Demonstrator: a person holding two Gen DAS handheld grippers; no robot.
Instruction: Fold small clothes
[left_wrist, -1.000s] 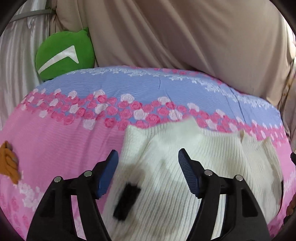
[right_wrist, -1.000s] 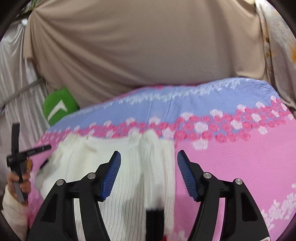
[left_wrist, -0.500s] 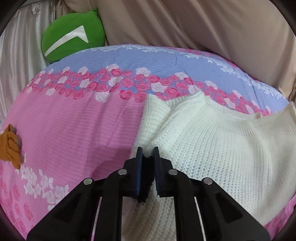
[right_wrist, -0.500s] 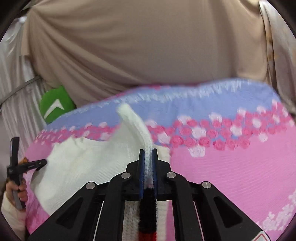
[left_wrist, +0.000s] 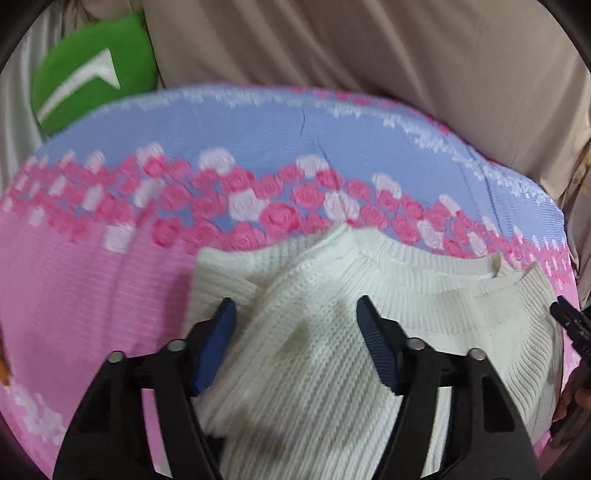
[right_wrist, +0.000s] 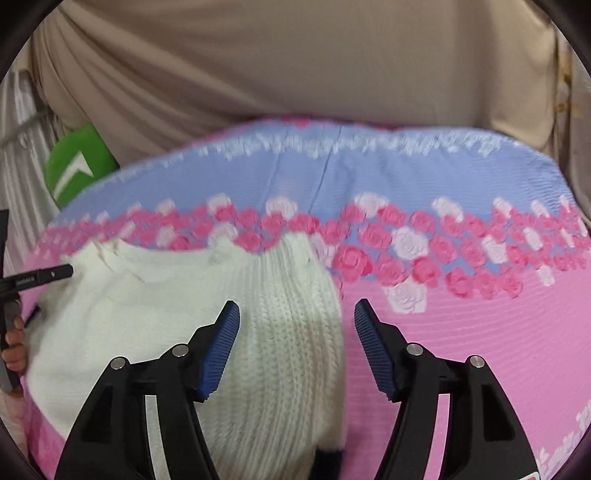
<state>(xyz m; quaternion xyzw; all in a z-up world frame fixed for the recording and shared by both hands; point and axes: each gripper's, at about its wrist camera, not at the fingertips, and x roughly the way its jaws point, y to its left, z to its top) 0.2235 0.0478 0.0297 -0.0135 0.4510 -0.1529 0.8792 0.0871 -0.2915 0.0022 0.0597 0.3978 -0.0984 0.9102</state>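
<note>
A green cushion (left_wrist: 92, 70) is sitting at the bed's far left corner. The left claw (left_wrist: 295, 321) is hanging over the left part of the white knit sweater (left_wrist: 369, 332), its jaws opening with nothing pinched between them. The sweater is lying on the pink and blue flowered bedsheet (right_wrist: 480, 332). The right claw (right_wrist: 293, 319) is opening too, above the sweater's right edge, pads clear of the knit.

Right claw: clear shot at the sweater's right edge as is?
Probably yes. The right claw is opening just above the white sweater, its right edge lies between the pads, and nothing blocks it.
</note>
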